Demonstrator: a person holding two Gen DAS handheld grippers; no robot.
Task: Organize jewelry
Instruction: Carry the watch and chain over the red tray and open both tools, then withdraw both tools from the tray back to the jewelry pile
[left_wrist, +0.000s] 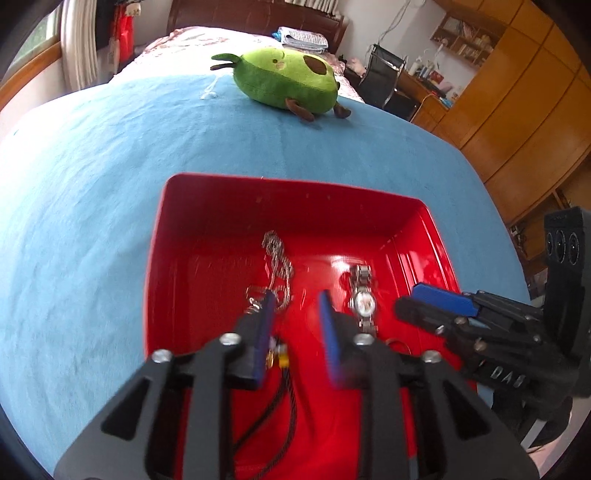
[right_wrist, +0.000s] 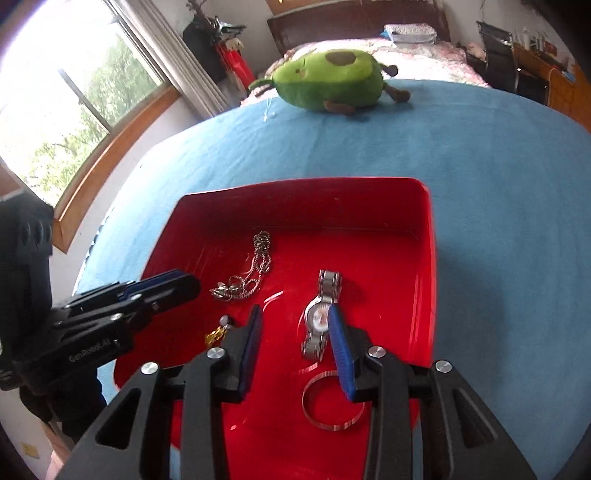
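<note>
A red tray lies on the blue bedspread. In it are a silver chain necklace, a silver wristwatch, a silver bangle, and a dark cord necklace with a gold pendant. My left gripper is open and empty, low over the tray between chain and watch. My right gripper is open and empty, just left of the watch. Each gripper shows in the other's view: the right gripper, the left gripper.
A green avocado plush toy lies further back on the blue bedspread. A window is at the left; a wooden wardrobe, desk and chair are at the right.
</note>
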